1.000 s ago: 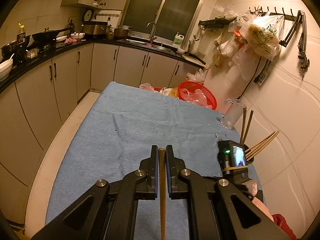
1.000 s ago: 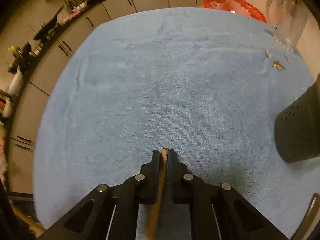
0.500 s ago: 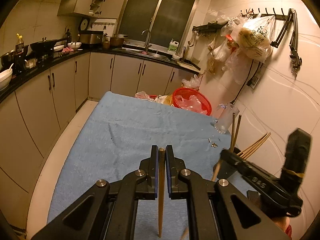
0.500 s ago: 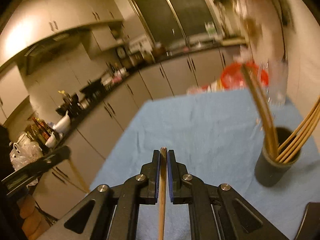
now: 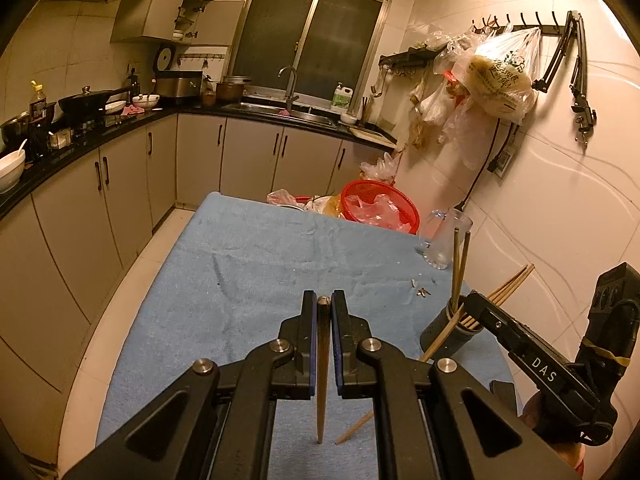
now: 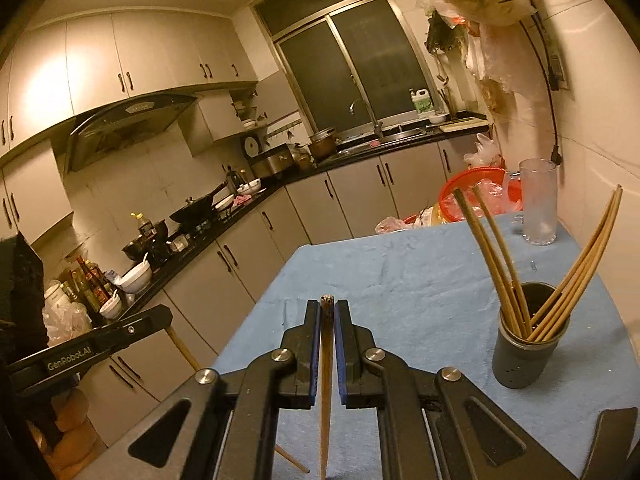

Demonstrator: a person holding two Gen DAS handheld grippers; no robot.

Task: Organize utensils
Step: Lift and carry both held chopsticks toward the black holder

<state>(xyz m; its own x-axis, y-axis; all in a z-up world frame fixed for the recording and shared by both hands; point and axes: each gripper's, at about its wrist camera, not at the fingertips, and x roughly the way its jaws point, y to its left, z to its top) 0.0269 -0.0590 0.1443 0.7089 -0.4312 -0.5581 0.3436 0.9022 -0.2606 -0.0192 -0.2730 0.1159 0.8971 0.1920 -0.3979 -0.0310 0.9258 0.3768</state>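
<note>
Pinching one slim brown wooden chopstick apiece, the left tool and right tool hover above the blue-towelled surface, dark cylindrical chopstick-filled holder near right.

I count two grippers, left gripper and right gripper, one chopstick clamped in each; one dark holder with six chopsticks (overlap makes this approximate); one glass mug; one red basket.

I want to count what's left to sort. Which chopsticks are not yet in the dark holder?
Two: the chopstick clamped in the left gripper and the one in the right gripper. The others stand in the holder.
</note>
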